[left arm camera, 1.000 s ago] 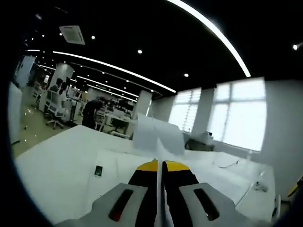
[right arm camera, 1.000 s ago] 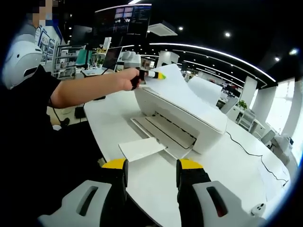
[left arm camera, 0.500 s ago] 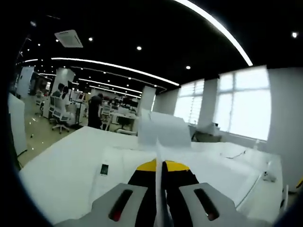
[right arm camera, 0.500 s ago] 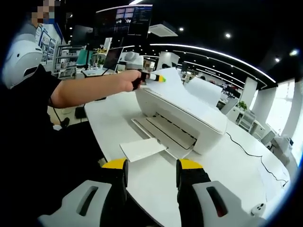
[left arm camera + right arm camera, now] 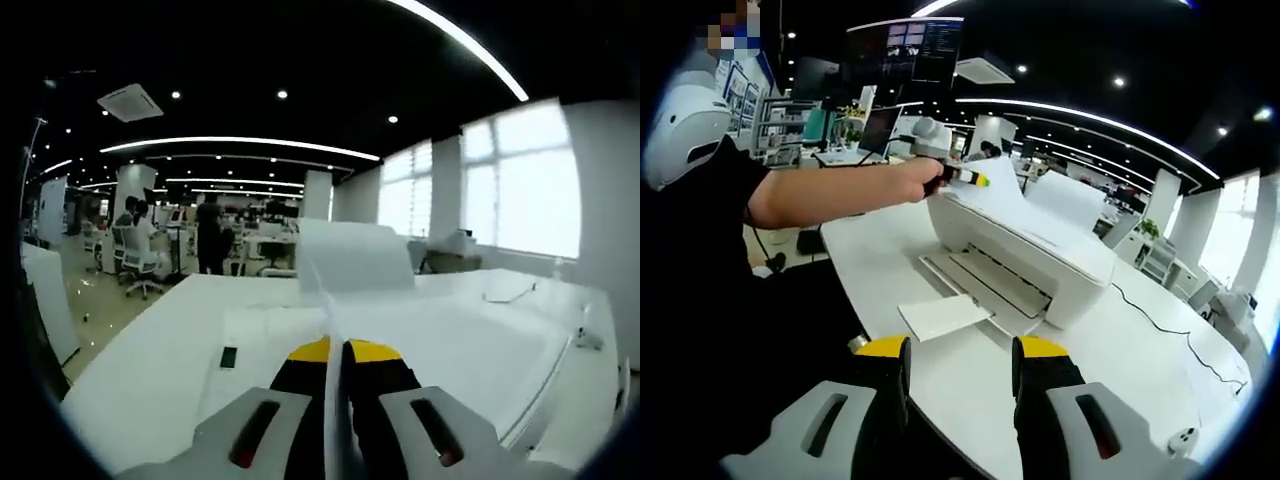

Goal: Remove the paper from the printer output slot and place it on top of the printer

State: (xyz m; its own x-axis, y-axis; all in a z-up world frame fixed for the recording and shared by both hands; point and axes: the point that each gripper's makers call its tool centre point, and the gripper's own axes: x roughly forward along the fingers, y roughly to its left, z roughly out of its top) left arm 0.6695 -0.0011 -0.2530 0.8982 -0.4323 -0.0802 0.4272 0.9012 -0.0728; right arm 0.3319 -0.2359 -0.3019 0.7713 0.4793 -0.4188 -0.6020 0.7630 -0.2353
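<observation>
Carrying paper [image 5: 352, 262] clamped in left claw [image 5: 335, 352] over printer [image 5: 1040, 262] top; right claw [image 5: 960, 362] released above table [image 5: 1110, 350]. Next: lower flat, let go.

- A white sheet of paper [image 5: 992, 187] lies low over the top of the white printer [image 5: 1040, 262], pinched at its near edge between closed yellow-tipped jaws; in the left gripper view the sheet [image 5: 352, 262] is seen edge-on, running forward from the jaws.
- The printer sits on a white table, its output tray [image 5: 970, 293] folded out in front and a white flap raised at the back.
</observation>
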